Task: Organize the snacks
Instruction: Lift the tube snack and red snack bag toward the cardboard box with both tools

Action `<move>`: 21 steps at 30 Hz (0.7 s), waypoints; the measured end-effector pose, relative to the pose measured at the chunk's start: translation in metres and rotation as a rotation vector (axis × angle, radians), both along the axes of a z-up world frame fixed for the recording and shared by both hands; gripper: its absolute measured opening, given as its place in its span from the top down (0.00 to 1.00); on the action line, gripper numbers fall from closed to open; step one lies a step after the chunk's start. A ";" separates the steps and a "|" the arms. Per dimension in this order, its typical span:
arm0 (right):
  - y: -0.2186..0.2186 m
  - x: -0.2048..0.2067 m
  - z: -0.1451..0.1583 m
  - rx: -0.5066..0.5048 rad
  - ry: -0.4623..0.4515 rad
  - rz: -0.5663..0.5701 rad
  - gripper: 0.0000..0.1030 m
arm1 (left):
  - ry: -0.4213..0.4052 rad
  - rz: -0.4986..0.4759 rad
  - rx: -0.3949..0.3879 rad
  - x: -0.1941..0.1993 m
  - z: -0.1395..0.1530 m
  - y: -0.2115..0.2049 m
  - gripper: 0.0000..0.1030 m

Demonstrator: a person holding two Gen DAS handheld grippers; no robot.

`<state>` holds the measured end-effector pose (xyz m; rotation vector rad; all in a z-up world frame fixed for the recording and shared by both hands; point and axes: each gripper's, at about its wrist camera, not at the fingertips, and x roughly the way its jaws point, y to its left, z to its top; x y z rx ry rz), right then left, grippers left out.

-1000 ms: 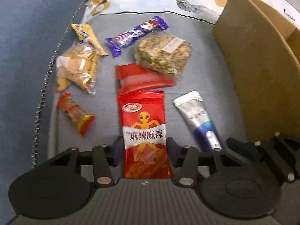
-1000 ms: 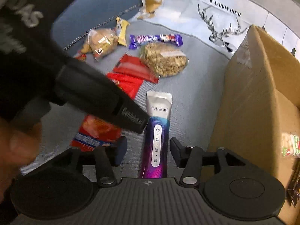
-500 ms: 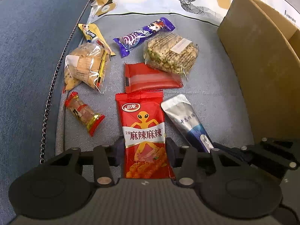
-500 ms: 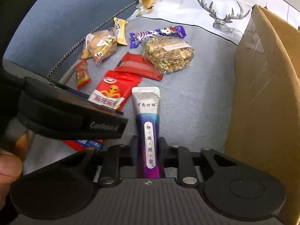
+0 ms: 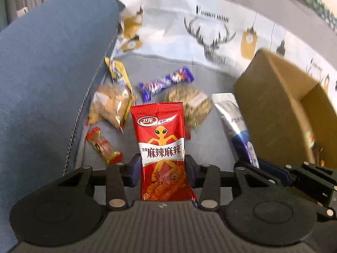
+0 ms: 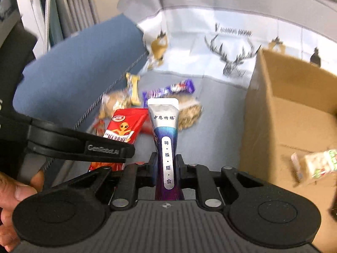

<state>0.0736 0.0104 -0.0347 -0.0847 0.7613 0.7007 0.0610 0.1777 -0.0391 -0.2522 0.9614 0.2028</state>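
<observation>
- Because each hand-held gripper pinched only the lower part of a slick, floppy packet, I judged the likeliest mishap to be a slip: the free upper end could sag or swing and work the foil out from between the pads before it reached the cardboard box (image 6: 294, 109).
- The left hand-held gripper (image 5: 162, 168) was clenched on the red spicy-snack packet (image 5: 160, 139), which stood up toward twelve o'clock from its jaws, clear of the blue-grey sofa cushion (image 5: 210, 147).
- The right hand-held gripper (image 6: 166, 168) was clamped on the silver-and-purple pouch (image 6: 165, 135), its jaws narrow and the pouch rising toward twelve o'clock from them.
- In the left wrist view that pouch and the right hand-held gripper sat at about three o'clock, just beside the box wall; a knock against the cardboard looked possible, since the two tools worked close together.
- In the right wrist view the left tool crossed at nine o'clock, near the red packet, so the two could foul each other on the way to the box.
- The box stood open at two to three o'clock in the right wrist view, with a pale wrapped snack (image 6: 316, 164) already inside.
- Loose snacks lay at eleven to twelve o'clock: a purple bar (image 5: 166, 82), a clear bag of biscuits (image 5: 111, 107), a small red candy (image 5: 103, 145).
</observation>
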 end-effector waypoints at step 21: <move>-0.092 0.020 0.050 0.209 -0.184 -0.122 0.84 | -0.329 -0.025 -0.006 0.009 0.064 -0.057 0.54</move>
